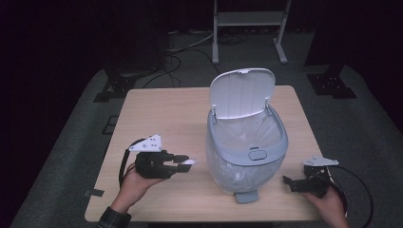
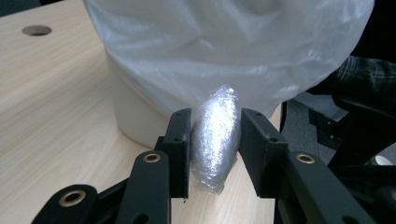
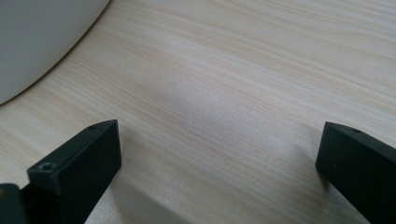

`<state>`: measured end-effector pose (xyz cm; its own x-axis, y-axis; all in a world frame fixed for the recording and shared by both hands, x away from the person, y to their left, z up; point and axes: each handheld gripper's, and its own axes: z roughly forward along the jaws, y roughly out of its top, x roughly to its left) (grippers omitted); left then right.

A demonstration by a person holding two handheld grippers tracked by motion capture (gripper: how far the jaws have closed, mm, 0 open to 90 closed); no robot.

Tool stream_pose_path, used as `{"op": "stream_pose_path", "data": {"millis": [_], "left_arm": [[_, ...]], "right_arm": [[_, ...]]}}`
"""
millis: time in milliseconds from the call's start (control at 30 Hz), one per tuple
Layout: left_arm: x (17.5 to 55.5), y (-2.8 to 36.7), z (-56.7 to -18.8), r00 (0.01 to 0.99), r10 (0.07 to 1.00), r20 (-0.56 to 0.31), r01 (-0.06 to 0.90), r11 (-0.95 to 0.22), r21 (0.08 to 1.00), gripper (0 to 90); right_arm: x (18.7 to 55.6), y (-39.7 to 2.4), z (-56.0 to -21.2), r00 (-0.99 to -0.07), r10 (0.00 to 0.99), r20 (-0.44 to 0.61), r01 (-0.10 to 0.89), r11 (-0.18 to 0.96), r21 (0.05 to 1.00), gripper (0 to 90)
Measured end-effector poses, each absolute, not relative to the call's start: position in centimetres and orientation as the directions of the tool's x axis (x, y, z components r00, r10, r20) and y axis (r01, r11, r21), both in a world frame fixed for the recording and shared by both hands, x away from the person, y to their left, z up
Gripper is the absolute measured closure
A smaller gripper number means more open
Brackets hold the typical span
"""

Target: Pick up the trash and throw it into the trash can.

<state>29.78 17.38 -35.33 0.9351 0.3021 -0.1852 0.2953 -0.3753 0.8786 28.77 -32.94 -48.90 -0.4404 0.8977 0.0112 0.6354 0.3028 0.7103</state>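
A grey pedal bin [image 1: 247, 142] stands mid-table with its white lid [image 1: 241, 92] raised and a clear plastic liner [image 2: 224, 46] hanging over its side. My left gripper [image 1: 186, 162] is to the left of the bin, lifted off the table, shut on a crumpled wad of clear plastic wrap [image 2: 215, 137] that stands upright between the pads. In the high view that plastic wad [image 1: 188, 162] shows as a white bit at the jaw tips. My right gripper [image 1: 288, 181] rests low at the bin's right, open, with bare wood between its fingers [image 3: 79, 163].
The light wooden table [image 1: 157, 118] has free room to the left and behind the bin. The bin's grey foot pedal [image 1: 247, 196] sticks out toward the front edge. A white frame stand [image 1: 249, 28] and cables lie on the dark floor beyond.
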Motion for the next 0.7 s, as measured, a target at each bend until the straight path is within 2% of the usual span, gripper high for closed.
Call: {"op": "stream_pose_path", "data": {"millis": [700], "left_arm": [[30.4,15.8,-30.7,0.956,0.246,-0.159,0.239,-0.345,0.908,64.3]], "right_arm": [[28.8,-32.9,-48.9,-0.44,0.898,0.012,0.636,0.302,0.71,0.0]]}}
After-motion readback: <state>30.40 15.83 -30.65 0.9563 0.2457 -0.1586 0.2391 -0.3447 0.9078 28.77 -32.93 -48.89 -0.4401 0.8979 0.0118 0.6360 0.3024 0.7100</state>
